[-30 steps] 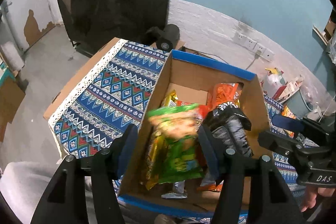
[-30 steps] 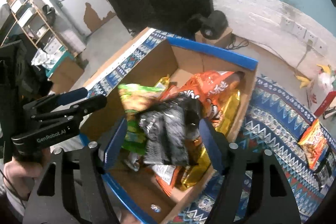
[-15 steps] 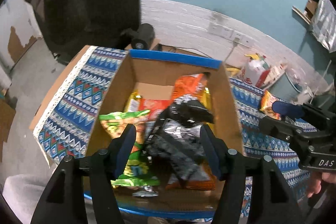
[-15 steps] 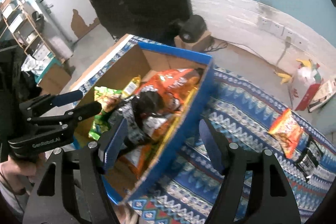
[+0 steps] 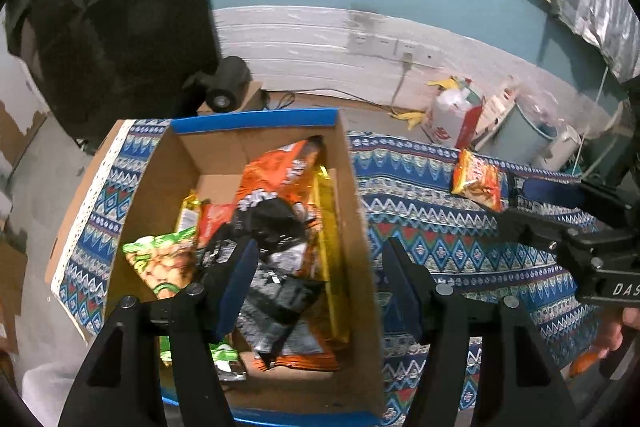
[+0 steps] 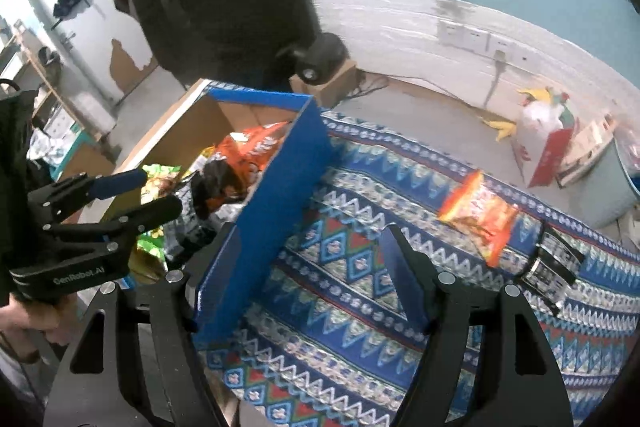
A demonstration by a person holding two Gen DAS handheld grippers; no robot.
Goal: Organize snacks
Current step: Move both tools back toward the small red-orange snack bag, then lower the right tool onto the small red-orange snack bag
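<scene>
Both claws spread and empty; most snacks already in the box, two left out on the cloth.

Left wrist: my left gripper (image 5: 320, 287) hangs with jaws wide above the cardboard box (image 5: 354, 211), straddling its right wall. Inside I see a black-and-silver packet (image 5: 276, 267) on top, an orange bag (image 5: 280, 175) behind it, a green bag (image 5: 168, 263) by the left wall. Bare cardboard floor shows at the far corner.
Right wrist: my right gripper (image 6: 310, 279) is spread over open patterned tablecloth (image 6: 352, 267), just outside the box's blue wall. An orange snack packet (image 6: 478, 215) and a black-banded packet (image 6: 554, 267) lie ahead, touching, near the cloth's far edge.
</scene>
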